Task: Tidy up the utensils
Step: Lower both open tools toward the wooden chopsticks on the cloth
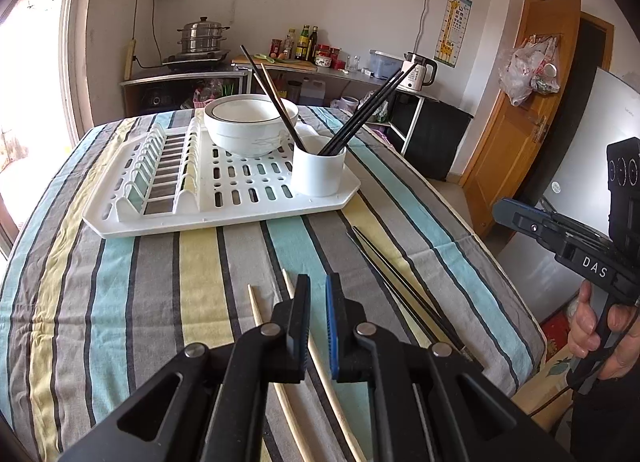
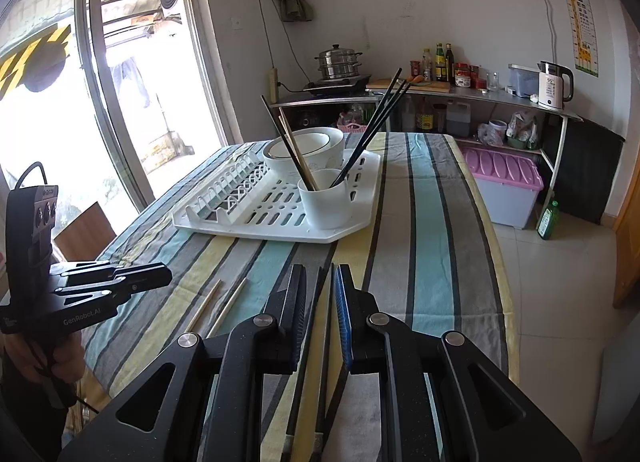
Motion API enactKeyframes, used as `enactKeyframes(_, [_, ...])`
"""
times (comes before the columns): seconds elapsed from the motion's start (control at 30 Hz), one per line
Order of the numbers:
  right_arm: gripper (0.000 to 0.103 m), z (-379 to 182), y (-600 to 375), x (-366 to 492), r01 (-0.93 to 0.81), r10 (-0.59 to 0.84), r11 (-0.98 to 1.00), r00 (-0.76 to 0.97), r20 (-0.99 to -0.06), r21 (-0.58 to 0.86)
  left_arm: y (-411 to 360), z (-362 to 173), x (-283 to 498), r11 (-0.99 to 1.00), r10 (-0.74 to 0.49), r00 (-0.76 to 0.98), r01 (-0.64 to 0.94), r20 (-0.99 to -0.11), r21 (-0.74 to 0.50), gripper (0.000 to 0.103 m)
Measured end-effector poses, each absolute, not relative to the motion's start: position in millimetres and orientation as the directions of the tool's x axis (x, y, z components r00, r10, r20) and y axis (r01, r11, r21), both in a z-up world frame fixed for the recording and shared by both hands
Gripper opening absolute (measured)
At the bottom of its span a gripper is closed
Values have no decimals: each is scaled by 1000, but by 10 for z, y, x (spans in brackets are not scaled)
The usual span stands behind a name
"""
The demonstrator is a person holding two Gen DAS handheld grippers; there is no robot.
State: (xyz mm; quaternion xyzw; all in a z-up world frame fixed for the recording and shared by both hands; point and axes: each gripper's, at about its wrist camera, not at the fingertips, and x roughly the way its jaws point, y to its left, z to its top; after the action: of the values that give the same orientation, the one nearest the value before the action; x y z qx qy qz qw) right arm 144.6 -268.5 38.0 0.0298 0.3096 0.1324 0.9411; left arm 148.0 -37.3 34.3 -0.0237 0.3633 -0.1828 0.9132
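Over the striped tablecloth (image 1: pixel 160 302), the left gripper (image 1: pixel 318 322) hovers narrowly parted and empty above wooden chopsticks (image 1: pixel 258 312), the right gripper (image 2: pixel 320 314) likewise above black chopsticks (image 1: pixel 404 286), while the white cup (image 1: pixel 318 174) of chopsticks stands on the drying rack (image 1: pixel 224 218) beyond.

Both handheld grippers are matte black plastic. Left gripper (image 1: pixel 318 326): black pad on its left finger, ribbed blue pad on its right finger (image 1: pixel 332 326), round silver rivets at the linkage pivots, triangular cutouts in the arms, white "GenRobot.AI" on the side. Right gripper (image 2: pixel 320 318): same build, blue ribbed pad on its right finger, white "DAS" lettering, camera box with three round lenses, thin black cable by the grip.
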Motion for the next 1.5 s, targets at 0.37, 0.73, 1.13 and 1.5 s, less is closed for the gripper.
enactKeyframes(0.37, [15, 137, -2603, 1677, -252, 285, 957, 719, -634, 145, -211, 178, 1652, 950, -306, 658, 259, -688, -174, 18])
enactKeyframes(0.73, [15, -89, -2269, 1989, -322, 300, 941, 643, -705, 107, -159, -154, 1875, 961, -265, 591, 227, -762, -158, 18])
enactKeyframes(1.13, [15, -387, -2058, 2388, -334, 233, 942, 583, -779, 32, -163, -310, 1979, 968, -233, 557, 213, -797, -134, 18])
enactKeyframes(1.5, [15, -503, -2051, 2600, -311, 193, 950, 557, -808, 12, -186, -366, 2061, 971, -215, 555, 209, -803, -116, 18])
